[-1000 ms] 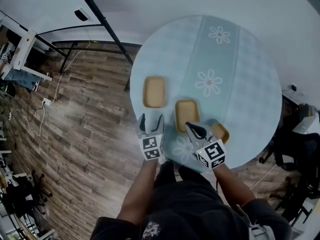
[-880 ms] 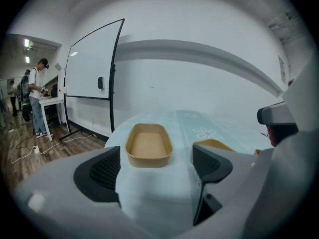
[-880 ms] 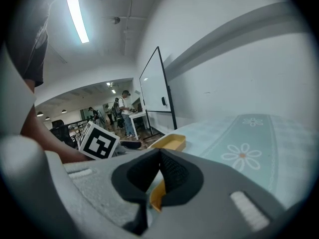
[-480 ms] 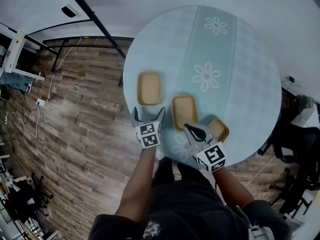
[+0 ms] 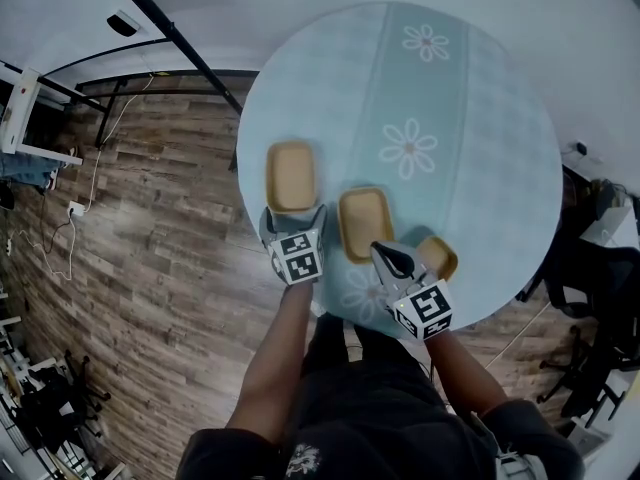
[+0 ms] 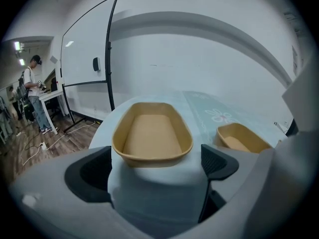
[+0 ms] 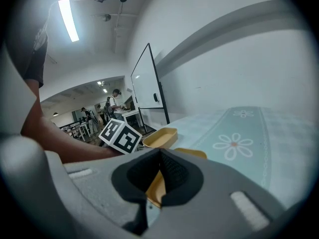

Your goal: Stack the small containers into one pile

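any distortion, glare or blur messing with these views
Head view: dim, edges curved, the round table looks bulged. Left gripper view: fisheye with black corners, nearest container sharp, foreground soft. Right gripper view: ceiling light strip blown out, close foreground blurred.

My head camera sits high over the round surface, looking steeply down past my arms. My left gripper view rides low at the surface's near rim and faces along my jaws, very near the tan container. My right gripper view looks low across the floral runner toward the whiteboard. All three views share that container and the second container.
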`<state>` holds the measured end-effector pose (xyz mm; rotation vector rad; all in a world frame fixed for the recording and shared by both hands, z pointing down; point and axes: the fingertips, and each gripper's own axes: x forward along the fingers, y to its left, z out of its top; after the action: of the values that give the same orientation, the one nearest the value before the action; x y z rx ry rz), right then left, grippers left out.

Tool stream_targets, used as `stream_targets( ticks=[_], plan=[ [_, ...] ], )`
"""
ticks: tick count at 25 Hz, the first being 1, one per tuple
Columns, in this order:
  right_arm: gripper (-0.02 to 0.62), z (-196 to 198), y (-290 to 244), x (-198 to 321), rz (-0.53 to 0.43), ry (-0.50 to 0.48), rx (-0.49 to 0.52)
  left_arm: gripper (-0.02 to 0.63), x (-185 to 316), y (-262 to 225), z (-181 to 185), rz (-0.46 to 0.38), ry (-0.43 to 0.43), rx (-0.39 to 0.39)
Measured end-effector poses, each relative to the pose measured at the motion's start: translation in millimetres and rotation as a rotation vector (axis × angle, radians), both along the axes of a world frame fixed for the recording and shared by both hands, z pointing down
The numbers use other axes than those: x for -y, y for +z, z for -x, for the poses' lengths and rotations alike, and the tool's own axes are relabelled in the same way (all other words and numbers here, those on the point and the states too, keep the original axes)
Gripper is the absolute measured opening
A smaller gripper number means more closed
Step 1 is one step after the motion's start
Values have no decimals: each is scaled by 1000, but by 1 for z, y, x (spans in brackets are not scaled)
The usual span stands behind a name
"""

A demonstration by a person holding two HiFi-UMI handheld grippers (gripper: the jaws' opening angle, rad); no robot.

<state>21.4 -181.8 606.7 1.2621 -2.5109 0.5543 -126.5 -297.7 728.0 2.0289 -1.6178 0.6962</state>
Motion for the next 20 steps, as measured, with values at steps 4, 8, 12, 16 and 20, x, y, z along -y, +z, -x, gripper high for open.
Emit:
stream_targets(
  ticks=[4, 8, 12, 16, 20],
  plan=[
    [0, -4, 6, -1, 17, 8, -1, 549, 7, 1, 0, 5, 1, 3],
    [0, -7, 9, -3, 25, 15, 2, 549, 16, 1, -1, -5, -3, 7],
    [0, -12, 10, -6, 36, 21, 4, 548, 18, 2, -2, 13, -17, 5],
    [0, -19, 12, -10, 45, 28, 8, 538, 19, 3, -4, 3, -20, 31],
    [0, -25, 14, -14, 49, 34, 7, 515, 15, 2, -4, -10, -14, 57]
  ],
)
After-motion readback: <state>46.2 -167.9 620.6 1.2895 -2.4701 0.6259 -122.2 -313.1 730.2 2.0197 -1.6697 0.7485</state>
